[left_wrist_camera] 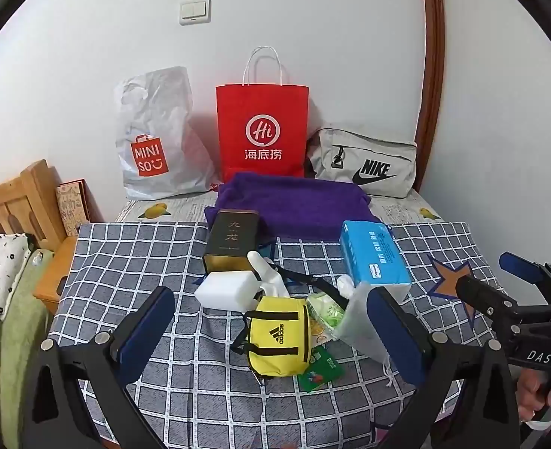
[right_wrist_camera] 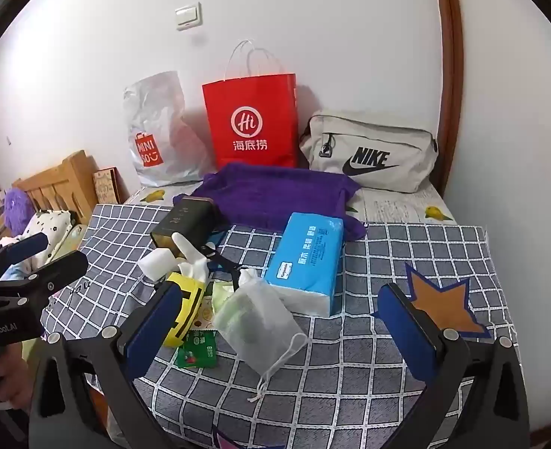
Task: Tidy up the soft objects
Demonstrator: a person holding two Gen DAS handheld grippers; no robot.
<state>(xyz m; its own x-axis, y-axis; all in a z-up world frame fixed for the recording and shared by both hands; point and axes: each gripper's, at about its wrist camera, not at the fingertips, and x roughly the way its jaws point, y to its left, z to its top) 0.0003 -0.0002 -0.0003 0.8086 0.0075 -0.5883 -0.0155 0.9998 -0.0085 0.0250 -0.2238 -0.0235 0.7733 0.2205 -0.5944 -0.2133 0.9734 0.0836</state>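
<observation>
A yellow pouch (left_wrist_camera: pixel 279 336) lies in a small heap on the checked cloth (left_wrist_camera: pixel 133 262) covering the bed, with a white foam block (left_wrist_camera: pixel 226 290) just left of it, a grey drawstring bag (right_wrist_camera: pixel 256 318) to its right and a blue tissue pack (right_wrist_camera: pixel 305 262) beyond. A purple towel (left_wrist_camera: pixel 294 202) lies farther back. Against the white wall stand a plastic bag (left_wrist_camera: pixel 155 138), a red paper bag (left_wrist_camera: pixel 262 131) and a grey waist bag (left_wrist_camera: pixel 365 162); their contents are hidden. The left gripper (left_wrist_camera: pixel 271 329) hovers with fingers spread wide around the pouch, holding nothing. The right gripper (right_wrist_camera: pixel 279 333) is equally wide and empty, the drawstring bag between its fingers.
</observation>
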